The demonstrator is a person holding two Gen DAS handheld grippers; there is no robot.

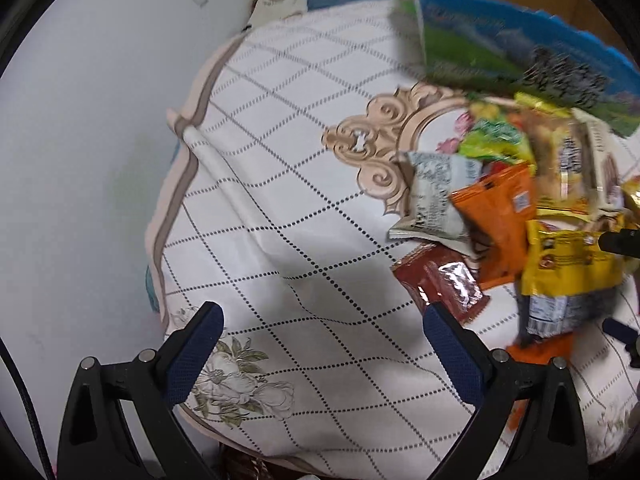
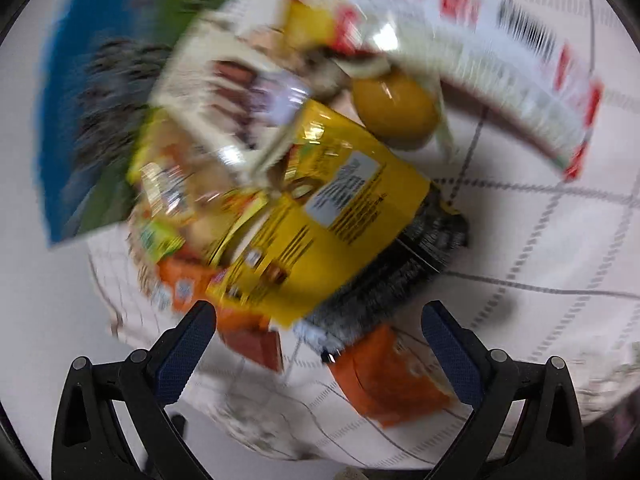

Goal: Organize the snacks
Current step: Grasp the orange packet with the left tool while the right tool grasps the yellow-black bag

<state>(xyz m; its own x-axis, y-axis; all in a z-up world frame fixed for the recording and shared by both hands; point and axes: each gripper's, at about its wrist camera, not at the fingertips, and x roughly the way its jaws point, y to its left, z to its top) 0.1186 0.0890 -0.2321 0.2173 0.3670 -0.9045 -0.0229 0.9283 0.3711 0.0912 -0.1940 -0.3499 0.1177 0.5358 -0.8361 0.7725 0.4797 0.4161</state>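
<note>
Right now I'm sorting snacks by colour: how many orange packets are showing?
2: one orange packet mid-pile beside the grey-white packet; another orange packet at the pile's near edge, under the yellow bag. More may be buried.

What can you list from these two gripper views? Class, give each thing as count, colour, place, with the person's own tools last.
tablecloth: one, white with dotted diamond grid and flower prints, covering the table
large flat bag: one, blue and green, far side of the snack pile
yellow packet: one, yellow, top of the pile, nearest the right gripper
orange packet: one, orange, middle of the pile
red-brown packet: one, shiny, near edge of the pile
white packet: one, white with dark print, left edge of the pile
left gripper: one, black with blue pads, open, over bare cloth
right gripper: one, same colours, open, facing the pile
</note>
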